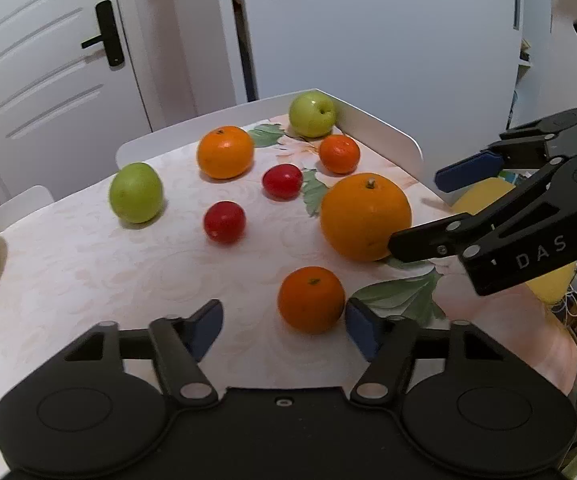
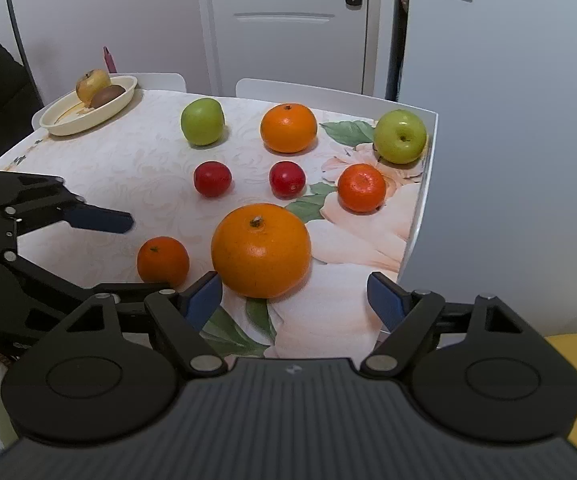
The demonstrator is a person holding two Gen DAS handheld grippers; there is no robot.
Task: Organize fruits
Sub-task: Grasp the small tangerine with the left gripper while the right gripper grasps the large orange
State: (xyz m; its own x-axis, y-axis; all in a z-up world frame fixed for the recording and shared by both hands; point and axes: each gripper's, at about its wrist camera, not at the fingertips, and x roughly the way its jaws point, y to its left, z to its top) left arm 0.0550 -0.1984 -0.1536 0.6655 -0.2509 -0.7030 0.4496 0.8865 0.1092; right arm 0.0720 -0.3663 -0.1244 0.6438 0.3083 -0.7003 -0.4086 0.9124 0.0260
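Both tongs are spread wide and pinch nothing.

Left tongs (image 1: 284, 322): the blue pads stand apart just above the worktop (image 1: 88, 280). The small orange (image 1: 311, 300) lies between them, close against the right-hand pad in the left wrist view; whether it touches cannot be told.

Right tongs (image 2: 294, 296): the pads stand on either side of the large orange (image 2: 261, 251), which sits nearer the left-hand pad. In the left wrist view one black finger of these tongs reaches the near side of this fruit; the other blue pad is well beyond it, off the worktop edge.

Fruit layout on the floral-covered worktop, right wrist view:
- Far row: a green apple (image 2: 202, 121) at left, a medium orange (image 2: 288, 128) in the middle, a second green apple (image 2: 399, 136) at the right corner, its stem hollow facing the camera.
- Middle row: two red fruits, one at left (image 2: 212, 179) and one at right (image 2: 287, 179), well apart from each other; a small reddish-orange mandarin (image 2: 361, 187) lies to their right, just in front of the corner apple.
- Near row: the small orange and the large orange, side by side but not touching.

A cream oval dish (image 2: 68, 124) stands at the far left corner. It holds a yellowish apple (image 2: 93, 84) and a brown kiwi (image 2: 107, 95), touching each other.

White chair backs (image 2: 288, 92) stand behind the worktop, and a white door (image 2: 288, 20) with a black handle is beyond.
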